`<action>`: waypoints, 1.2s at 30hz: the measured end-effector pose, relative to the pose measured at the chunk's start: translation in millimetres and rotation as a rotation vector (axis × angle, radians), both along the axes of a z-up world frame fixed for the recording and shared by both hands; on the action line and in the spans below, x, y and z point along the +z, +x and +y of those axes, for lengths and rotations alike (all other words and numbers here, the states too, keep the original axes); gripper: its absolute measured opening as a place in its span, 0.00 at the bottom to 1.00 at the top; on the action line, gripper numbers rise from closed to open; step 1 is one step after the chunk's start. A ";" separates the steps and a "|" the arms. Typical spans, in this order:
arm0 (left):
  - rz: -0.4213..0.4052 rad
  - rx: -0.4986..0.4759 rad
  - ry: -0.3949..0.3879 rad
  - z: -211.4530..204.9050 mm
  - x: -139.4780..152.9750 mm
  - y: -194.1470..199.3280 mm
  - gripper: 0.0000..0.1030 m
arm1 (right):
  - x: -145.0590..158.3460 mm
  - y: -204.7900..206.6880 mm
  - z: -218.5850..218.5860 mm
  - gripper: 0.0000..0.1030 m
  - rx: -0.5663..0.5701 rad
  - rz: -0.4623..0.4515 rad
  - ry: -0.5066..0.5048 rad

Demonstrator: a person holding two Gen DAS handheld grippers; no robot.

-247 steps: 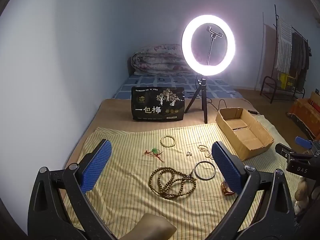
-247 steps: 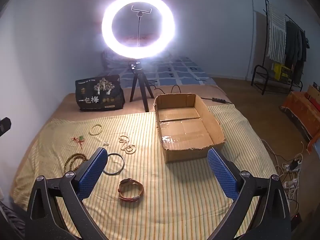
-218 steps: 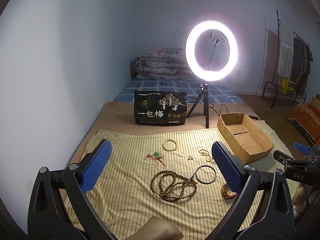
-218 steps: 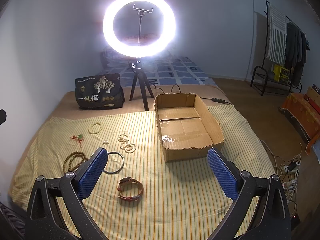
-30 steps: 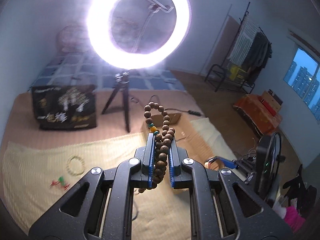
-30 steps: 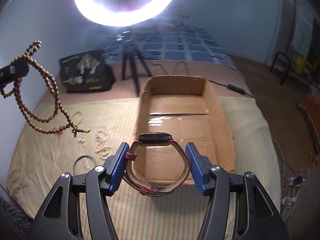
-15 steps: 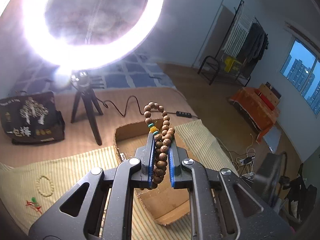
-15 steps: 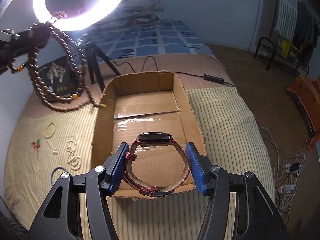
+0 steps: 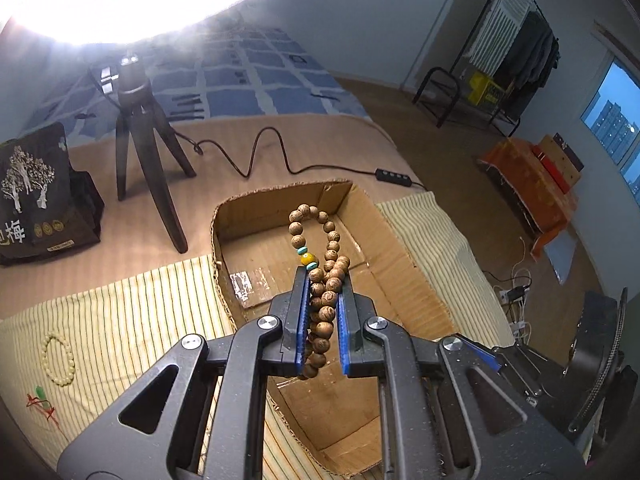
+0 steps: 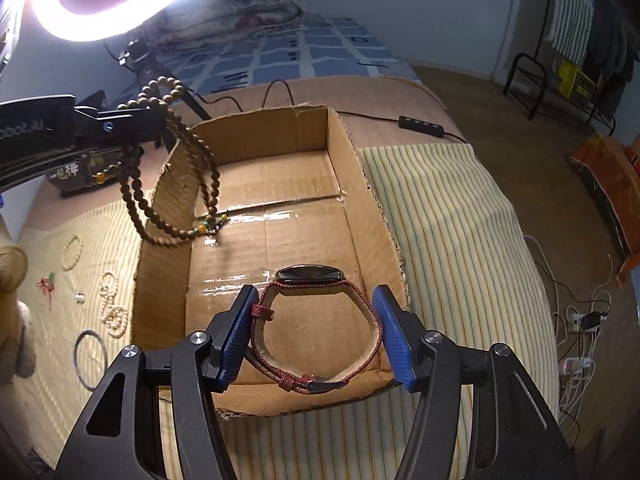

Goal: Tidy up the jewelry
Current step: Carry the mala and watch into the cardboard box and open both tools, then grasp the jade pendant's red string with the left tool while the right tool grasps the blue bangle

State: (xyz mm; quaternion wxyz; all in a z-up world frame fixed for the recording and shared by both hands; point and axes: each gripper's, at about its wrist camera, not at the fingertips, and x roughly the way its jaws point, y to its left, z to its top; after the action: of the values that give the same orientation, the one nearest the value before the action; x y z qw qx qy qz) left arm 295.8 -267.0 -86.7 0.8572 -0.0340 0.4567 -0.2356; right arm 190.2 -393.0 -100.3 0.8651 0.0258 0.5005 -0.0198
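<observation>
Both tongs [image 9: 323, 300] [image 10: 316, 332] above cardboard box [image 10: 260, 208], loaded.

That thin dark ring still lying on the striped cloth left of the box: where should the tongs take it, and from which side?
Pinch the dark ring across its thin rim, one finger inside the hoop and one outside, coming straight down. It lies flat on the striped cloth, so there is no edge to catch from the side. The stretch of rim farthest from the cream bead strand looks like the safest spot.

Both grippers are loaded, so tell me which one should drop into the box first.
Right. The right gripper holds the watch low over the cardboard box floor. The left gripper holds the wooden bead strand higher at the box's left wall, loops dangling partly outside.
</observation>
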 end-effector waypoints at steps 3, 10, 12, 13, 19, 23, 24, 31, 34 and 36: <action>0.005 -0.003 0.007 -0.1 -1.2 1.6 0.16 | -0.5 0.9 -0.5 0.57 -0.007 0.001 -0.003; -0.012 -0.001 0.007 9.2 5.6 -2.0 0.44 | 6.6 1.3 4.9 0.74 -0.002 -0.023 -0.012; -0.022 0.004 0.010 14.2 9.1 -4.0 0.44 | 7.0 1.3 6.4 0.74 0.005 -0.027 -0.022; -0.026 0.008 0.010 17.1 10.9 -4.9 0.44 | 7.2 0.7 7.1 0.74 0.007 -0.026 -0.025; -0.072 0.033 0.018 39.1 26.9 -14.3 0.44 | 13.1 -0.2 12.3 0.74 0.017 -0.043 -0.029; -0.103 0.052 0.021 63.1 38.5 -22.6 0.44 | 20.8 -3.0 20.6 0.74 0.032 -0.068 -0.028; -0.111 0.058 0.022 70.5 41.1 -25.1 0.44 | 22.0 -3.1 22.7 0.74 0.036 -0.072 -0.027; -0.164 0.082 0.094 131.5 49.2 -45.9 0.44 | 32.6 -9.6 47.9 0.74 0.102 -0.107 -0.006; -0.153 0.114 0.119 164.5 46.0 -53.2 0.45 | 35.0 -13.9 64.3 0.74 0.144 -0.114 0.000; -0.137 0.139 0.127 189.9 41.3 -57.3 0.45 | 35.0 -16.6 74.4 0.74 0.169 -0.110 0.015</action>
State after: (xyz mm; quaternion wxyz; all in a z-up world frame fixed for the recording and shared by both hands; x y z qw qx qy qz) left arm 238.5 -77.1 -45.4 0.9011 0.0050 0.4074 -0.1481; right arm 173.6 -318.6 -65.3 0.8897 -0.0091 0.4527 0.0585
